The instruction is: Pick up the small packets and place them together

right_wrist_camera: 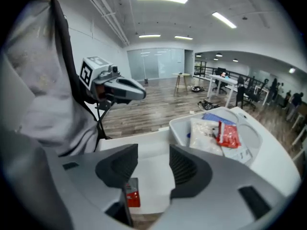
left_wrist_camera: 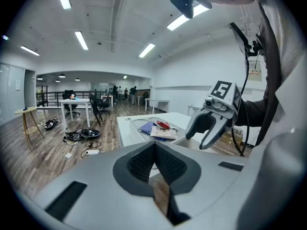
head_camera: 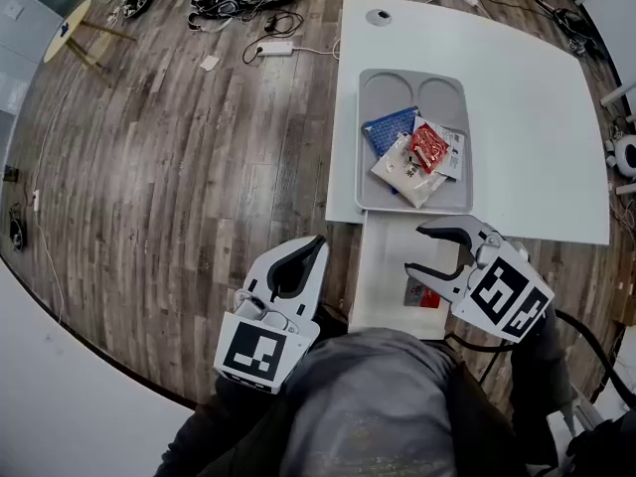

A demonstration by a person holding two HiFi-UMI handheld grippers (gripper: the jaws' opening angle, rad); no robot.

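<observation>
Overlapping flat packets (head_camera: 421, 153), moulded grey tray (head_camera: 392, 91)

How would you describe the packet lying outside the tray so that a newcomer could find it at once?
Off the near edge of the white table juts a narrower white surface. The packet, part red, lies alone by the open right gripper, unlike the other packets piled in the grey tray.

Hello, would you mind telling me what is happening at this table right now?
A person with a claw in each hand is gathering small packets. Several lie piled in the grey tray. One red packet lies on the lower white surface by the right claw, which is open and empty. The left claw is shut and empty, off to the side over the floor.
</observation>
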